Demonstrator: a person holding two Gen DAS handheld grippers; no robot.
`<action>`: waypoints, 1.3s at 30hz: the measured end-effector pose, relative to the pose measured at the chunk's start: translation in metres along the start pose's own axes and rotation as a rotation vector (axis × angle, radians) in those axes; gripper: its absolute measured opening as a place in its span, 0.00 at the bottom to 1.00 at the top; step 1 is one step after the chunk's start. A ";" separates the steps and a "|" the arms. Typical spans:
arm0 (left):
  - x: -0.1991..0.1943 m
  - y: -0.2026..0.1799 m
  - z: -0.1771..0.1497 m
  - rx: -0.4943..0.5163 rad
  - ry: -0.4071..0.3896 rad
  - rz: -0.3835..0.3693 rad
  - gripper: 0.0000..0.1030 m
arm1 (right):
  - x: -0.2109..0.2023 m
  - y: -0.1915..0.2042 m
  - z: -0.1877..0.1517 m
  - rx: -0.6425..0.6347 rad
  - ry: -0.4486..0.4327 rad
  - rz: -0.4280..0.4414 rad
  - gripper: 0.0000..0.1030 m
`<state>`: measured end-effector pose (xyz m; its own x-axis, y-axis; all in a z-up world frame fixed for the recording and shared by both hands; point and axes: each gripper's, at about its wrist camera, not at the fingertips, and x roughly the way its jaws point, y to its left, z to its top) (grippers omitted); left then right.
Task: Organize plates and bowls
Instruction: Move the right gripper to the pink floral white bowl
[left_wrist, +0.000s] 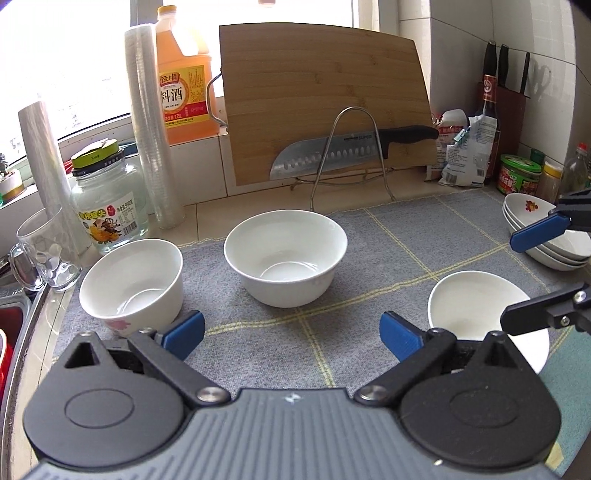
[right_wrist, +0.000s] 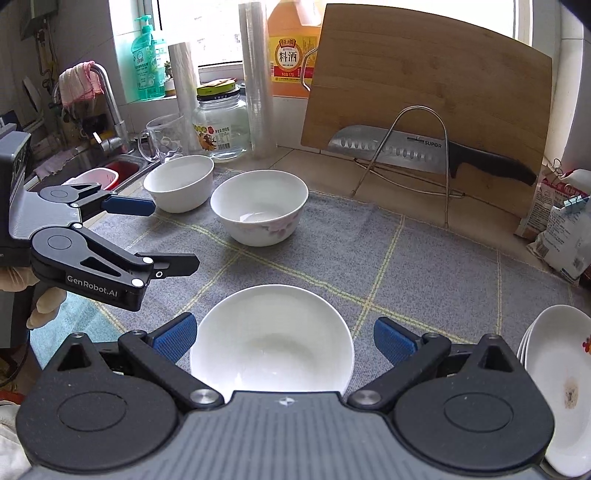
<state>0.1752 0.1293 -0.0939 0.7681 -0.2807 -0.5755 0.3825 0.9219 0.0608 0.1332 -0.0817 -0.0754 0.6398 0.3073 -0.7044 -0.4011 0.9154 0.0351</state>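
Two deep white bowls stand on the grey mat (left_wrist: 369, 258): one at the left (left_wrist: 131, 284) (right_wrist: 179, 184) and one in the middle (left_wrist: 286, 256) (right_wrist: 258, 205). A shallow white dish (left_wrist: 484, 317) (right_wrist: 271, 341) lies nearer, at the right. A stack of shallow plates (left_wrist: 543, 236) (right_wrist: 557, 384) sits at the far right. My left gripper (left_wrist: 291, 336) (right_wrist: 173, 236) is open and empty above the mat, in front of the middle bowl. My right gripper (right_wrist: 282, 338) (left_wrist: 524, 280) is open, its fingers either side of the shallow dish.
A bamboo cutting board (left_wrist: 325, 99) and a knife (left_wrist: 343, 151) lean on a wire rack behind the mat. A glass jar (left_wrist: 107, 206), a glass mug (left_wrist: 44, 251), cup stacks and an oil bottle (left_wrist: 184, 77) stand at the left; the sink (right_wrist: 110, 170) lies beyond. Packets and jars crowd the right.
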 end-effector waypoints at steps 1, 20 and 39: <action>0.001 0.001 0.000 0.001 -0.002 0.005 0.98 | 0.002 0.000 0.003 0.001 0.002 0.002 1.00; 0.035 -0.002 0.005 0.055 -0.007 0.019 0.98 | 0.045 -0.006 0.073 0.012 0.077 0.097 1.00; 0.073 0.002 0.012 0.039 0.038 -0.028 0.97 | 0.101 -0.014 0.112 0.010 0.146 0.112 1.00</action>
<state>0.2382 0.1073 -0.1254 0.7373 -0.2953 -0.6076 0.4239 0.9025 0.0757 0.2767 -0.0345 -0.0681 0.4893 0.3673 -0.7910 -0.4573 0.8804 0.1259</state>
